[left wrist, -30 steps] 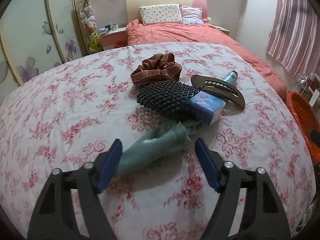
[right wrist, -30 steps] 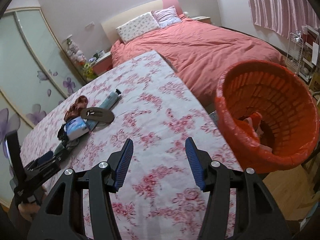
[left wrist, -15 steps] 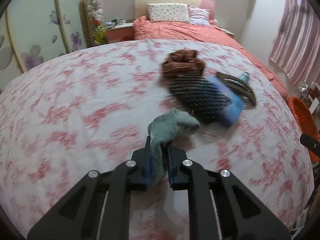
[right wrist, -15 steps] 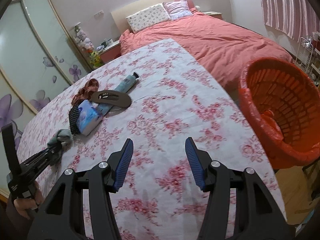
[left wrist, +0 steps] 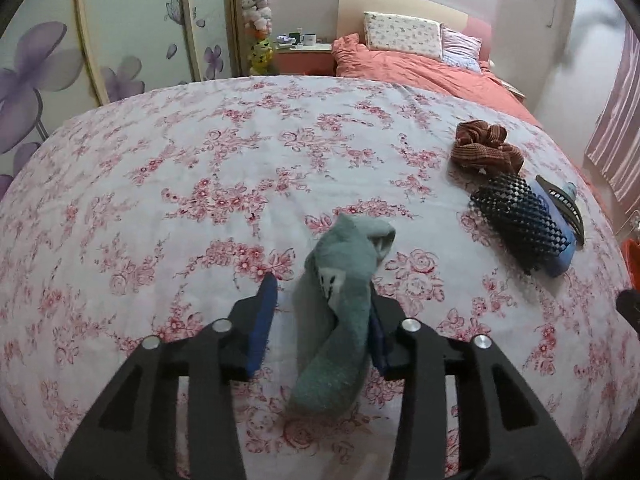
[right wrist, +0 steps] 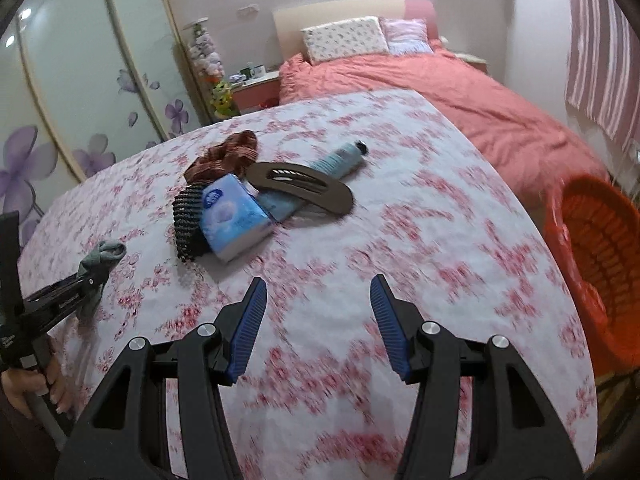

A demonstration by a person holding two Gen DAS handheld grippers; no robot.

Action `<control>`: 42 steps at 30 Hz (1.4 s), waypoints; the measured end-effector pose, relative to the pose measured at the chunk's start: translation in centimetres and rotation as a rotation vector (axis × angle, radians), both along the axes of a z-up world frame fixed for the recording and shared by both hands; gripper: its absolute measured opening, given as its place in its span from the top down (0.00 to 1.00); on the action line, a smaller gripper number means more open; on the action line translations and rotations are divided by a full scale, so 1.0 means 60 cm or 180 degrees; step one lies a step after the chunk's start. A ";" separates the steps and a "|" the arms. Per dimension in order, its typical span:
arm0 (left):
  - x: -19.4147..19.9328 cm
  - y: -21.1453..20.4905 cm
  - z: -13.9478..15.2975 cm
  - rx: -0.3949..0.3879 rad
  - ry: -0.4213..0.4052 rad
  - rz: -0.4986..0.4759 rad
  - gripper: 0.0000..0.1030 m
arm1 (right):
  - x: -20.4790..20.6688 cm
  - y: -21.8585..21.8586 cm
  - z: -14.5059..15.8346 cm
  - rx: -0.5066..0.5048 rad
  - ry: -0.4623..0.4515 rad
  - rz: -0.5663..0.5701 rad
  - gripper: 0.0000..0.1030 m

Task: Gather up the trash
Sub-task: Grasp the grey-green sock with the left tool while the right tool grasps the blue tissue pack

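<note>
2 fingers of the left gripper [left wrist: 320, 316] have just been opening around the sock [left wrist: 340, 312]; reclose firmly, right gripper [right wrist: 316, 320] stays apart, empty.

A bed [right wrist: 460, 100] with a salmon-pink quilt stands against the far wall, two pillows [right wrist: 344, 38] at its pale headboard [left wrist: 400, 4]. Left of the bed sits a small nightstand [left wrist: 306, 54], and further left, sliding wardrobe doors [left wrist: 52, 52] printed with purple flowers. Right of the bed hangs a pink striped curtain [right wrist: 600, 60].
</note>
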State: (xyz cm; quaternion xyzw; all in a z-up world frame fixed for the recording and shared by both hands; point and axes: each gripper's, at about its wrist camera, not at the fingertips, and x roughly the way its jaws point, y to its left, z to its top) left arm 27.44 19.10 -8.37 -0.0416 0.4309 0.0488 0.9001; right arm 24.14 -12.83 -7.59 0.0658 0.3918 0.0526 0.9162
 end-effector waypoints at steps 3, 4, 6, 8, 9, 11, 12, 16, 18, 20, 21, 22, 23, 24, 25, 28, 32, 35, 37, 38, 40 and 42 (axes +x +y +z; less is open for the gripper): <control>-0.001 0.007 0.000 -0.0103 -0.0022 -0.0001 0.58 | 0.019 0.023 -0.003 -0.0100 -0.0037 0.0096 0.46; -0.001 0.009 0.000 -0.0131 -0.0029 -0.0001 0.58 | 0.027 0.032 -0.005 -0.0126 -0.0033 0.0137 0.44; -0.004 0.011 0.000 -0.0167 -0.0038 0.0001 0.58 | 0.040 0.048 -0.011 -0.0161 -0.0007 0.0224 0.44; -0.004 0.015 0.000 -0.0217 -0.0050 0.0004 0.58 | 0.053 0.066 -0.017 -0.0211 0.0040 0.0301 0.44; -0.005 0.019 0.001 -0.0264 -0.0062 0.0007 0.58 | 0.061 0.077 -0.021 -0.0253 0.0059 0.0341 0.43; -0.006 0.025 0.000 -0.0359 -0.0086 0.0017 0.58 | 0.071 0.095 -0.027 -0.0342 0.0079 0.0406 0.43; -0.006 0.028 0.000 -0.0404 -0.0097 0.0020 0.58 | 0.078 0.104 -0.031 -0.0417 0.0114 0.0432 0.43; -0.008 0.037 0.000 -0.0544 -0.0132 0.0024 0.58 | 0.094 0.121 -0.029 -0.0511 0.0111 0.0445 0.43; -0.010 0.039 -0.001 -0.0560 -0.0137 0.0024 0.58 | 0.100 0.126 -0.031 -0.0546 0.0113 0.0457 0.43; -0.010 0.039 -0.001 -0.0581 -0.0142 0.0024 0.58 | 0.107 0.130 -0.031 -0.0585 0.0121 0.0466 0.43; -0.010 0.040 -0.001 -0.0593 -0.0145 0.0024 0.58 | 0.111 0.133 -0.032 -0.0594 0.0136 0.0479 0.43; -0.011 0.041 -0.001 -0.0609 -0.0149 0.0024 0.57 | 0.114 0.134 -0.031 -0.0592 0.0139 0.0482 0.43; -0.011 0.042 -0.001 -0.0625 -0.0153 0.0024 0.57 | 0.116 0.134 -0.031 -0.0593 0.0141 0.0486 0.45; -0.011 0.043 -0.001 -0.0635 -0.0155 0.0025 0.57 | 0.116 0.135 -0.031 -0.0591 0.0143 0.0506 0.45; -0.011 0.043 -0.001 -0.0646 -0.0158 0.0026 0.57 | 0.116 0.134 -0.031 -0.0596 0.0138 0.0519 0.46; -0.011 0.045 -0.001 -0.0659 -0.0161 0.0028 0.57 | 0.105 0.126 -0.032 -0.0574 0.0150 0.0518 0.47; -0.011 0.046 -0.001 -0.0677 -0.0166 0.0030 0.57 | 0.080 0.100 -0.032 -0.0563 0.0161 0.0423 0.47; -0.011 0.046 0.000 -0.0692 -0.0170 0.0032 0.57 | 0.057 0.066 -0.032 -0.0594 0.0138 0.0288 0.53; -0.012 0.046 0.000 -0.0696 -0.0172 0.0034 0.57 | 0.039 0.027 -0.035 -0.0646 0.0189 0.0075 0.55; -0.012 0.046 0.000 -0.0697 -0.0173 0.0034 0.57 | 0.035 0.013 -0.036 -0.0633 0.0207 0.0008 0.55; -0.012 0.047 0.000 -0.0704 -0.0174 0.0036 0.57 | 0.024 -0.024 -0.037 -0.0474 0.0252 -0.0116 0.52; -0.012 0.047 0.000 -0.0704 -0.0175 0.0037 0.57 | 0.019 -0.047 -0.037 -0.0279 0.0289 -0.0133 0.37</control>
